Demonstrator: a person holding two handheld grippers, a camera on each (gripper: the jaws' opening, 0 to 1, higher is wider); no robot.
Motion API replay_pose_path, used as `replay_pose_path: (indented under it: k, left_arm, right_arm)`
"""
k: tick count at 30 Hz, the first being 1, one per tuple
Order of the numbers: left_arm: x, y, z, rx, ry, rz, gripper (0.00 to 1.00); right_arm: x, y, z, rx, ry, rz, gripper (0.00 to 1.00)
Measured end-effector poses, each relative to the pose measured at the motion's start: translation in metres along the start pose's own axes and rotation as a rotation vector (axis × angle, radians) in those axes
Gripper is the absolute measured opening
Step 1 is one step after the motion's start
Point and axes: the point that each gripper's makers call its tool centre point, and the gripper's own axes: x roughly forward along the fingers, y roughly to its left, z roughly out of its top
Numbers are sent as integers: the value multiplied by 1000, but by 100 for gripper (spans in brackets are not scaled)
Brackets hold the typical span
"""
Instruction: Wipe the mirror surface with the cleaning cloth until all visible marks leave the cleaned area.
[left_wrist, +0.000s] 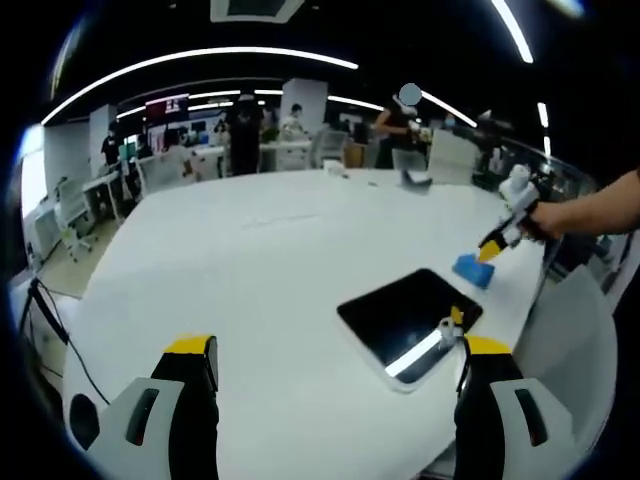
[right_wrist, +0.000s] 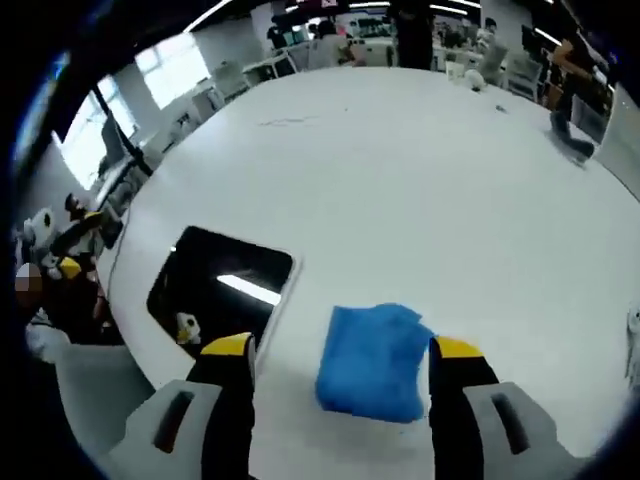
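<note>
Left gripper view first: the left claw (left_wrist: 335, 368) hangs over the big white bench (left_wrist: 250, 270), yellow-tipped jaws spread wide with nothing between them. Just right of centre on the bench lies the dark rectangular mirror with a pale frame (left_wrist: 410, 320), flat, a bright strip of ceiling light reflected near its close edge, and that edge sits right by the claw's right-hand jaw. Past the mirror's far right corner there's the blue cleaning cloth (left_wrist: 473, 270), near the bench's right edge, and the right claw (left_wrist: 492, 247) is coming in from the right, held in a person's hand (left_wrist: 548, 219), its yellow tips right at the cloth. Whether they touch it, cannot tell from here.

Over to the right gripper view: mirror (right_wrist: 220, 290) on the left, close to the bench (right_wrist: 420, 160) edge, light strip glinting in it. Just to its right, apart from the frame, the blue cloth (right_wrist: 372, 360) lies crumpled on the bench. The right claw (right_wrist: 343, 350) is open, jaws standing either side of the cloth, gripping nothing.
</note>
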Motion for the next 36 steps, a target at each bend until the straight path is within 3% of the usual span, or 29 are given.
replay_pose_path:
  k: [1,2,4,5,7,13,17,25,36]
  left_arm:
    - [0,1,1,-8,-8,4,100]
    - [1,1,1,-14,-16,9,100]
    - [1,4,3,-24,-35,31,100]
    - [2,4,3,-37,-40,37,100]
    - [3,3,5,-54,-49,41,100]
    - [13,-9,-5,-2,-27,43,100]
    - [16,-13,-7,7,-29,46,100]
    - [19,-22,-10,-2,-31,49,100]
    - [19,-25,-12,7,-14,58,100]
  right_arm:
    - [-5,1,7,-49,-67,18,81]
    - [-8,-3,3,-56,-53,5,85]
    - [-14,-8,2,-109,-105,2,87]
    - [-16,-11,-4,-97,-94,-8,89]
    - [-19,-18,-10,-97,-137,-9,93]
    - [-22,-38,-44,-54,-130,-18,99]
    - [-30,-45,-54,-20,-150,-12,100]
    - [-32,-41,-62,-24,-166,-14,100]
    - [-28,-41,-58,-23,-177,2,100]
